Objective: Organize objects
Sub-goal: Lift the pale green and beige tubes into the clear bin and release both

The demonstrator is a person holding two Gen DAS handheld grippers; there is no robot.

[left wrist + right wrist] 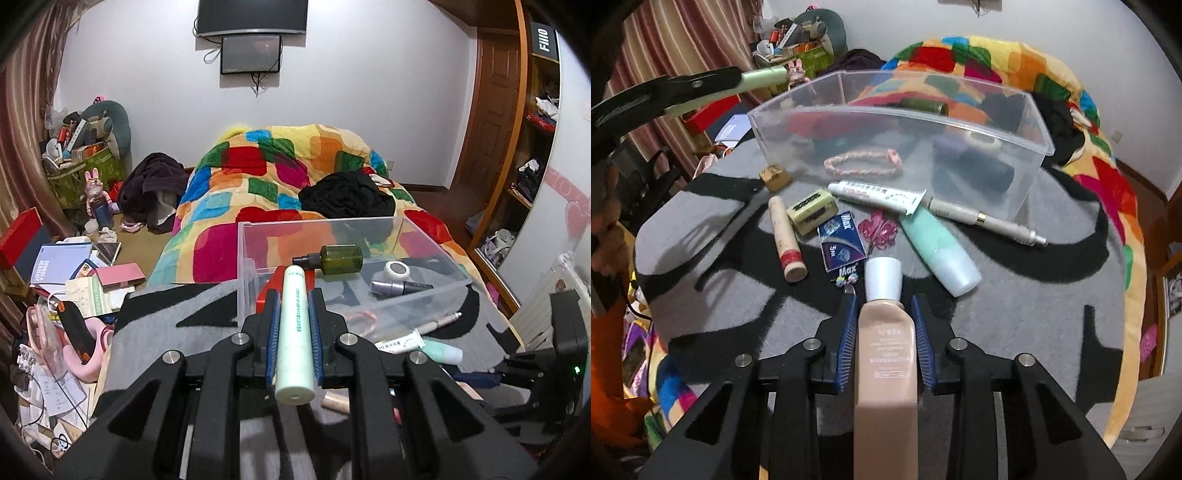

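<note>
My left gripper [293, 295] is shut on a pale green tube [294, 332], held above the near edge of a clear plastic bin [243, 258]. The bin holds a green spray bottle [341, 259], a white roll of tape [396, 271] and a dark cosmetic tube [400, 287]. My right gripper [884, 301] is shut on a beige foundation bottle with a white cap [886, 343], held over the grey and black rug [1034, 314]. The left gripper with the green tube [762, 78] shows at upper left in the right wrist view, beside the bin [897, 122].
Loose on the rug in front of the bin: a white ointment tube [875, 195], a mint bottle [940, 251], a cream pen [986, 221], a beige stick [786, 238], a blue Max packet [840, 242], a pink clip [877, 230], a pink bracelet [864, 162]. A colourful quilt [280, 177] lies beyond.
</note>
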